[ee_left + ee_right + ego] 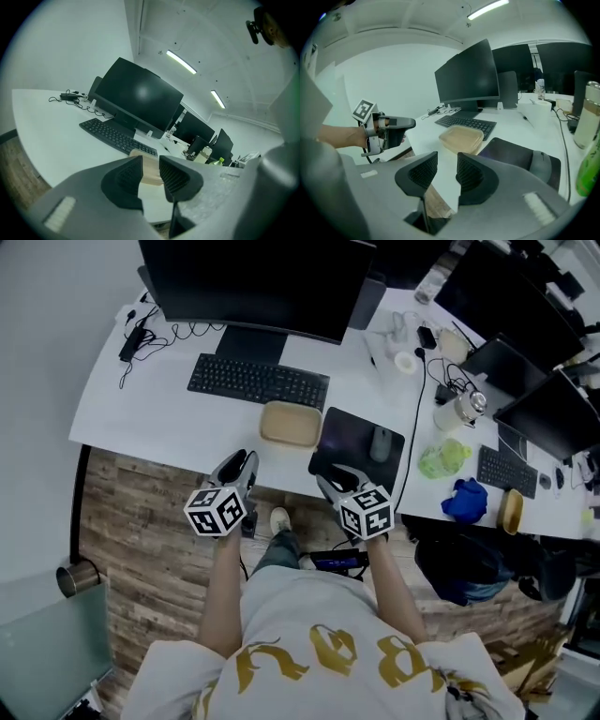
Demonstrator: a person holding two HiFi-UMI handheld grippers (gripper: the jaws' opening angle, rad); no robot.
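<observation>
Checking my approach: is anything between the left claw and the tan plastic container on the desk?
Nothing visible. Only bare white desk lies between the left claw and the tan rectangular plastic container.

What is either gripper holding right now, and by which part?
Nothing. The left gripper has its jaws apart and empty, and so has the right gripper. Both hover short of the tan container.

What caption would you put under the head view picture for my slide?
Left gripper and right gripper, jaws apart, hover at the white desk's edge before a tan container.
</observation>
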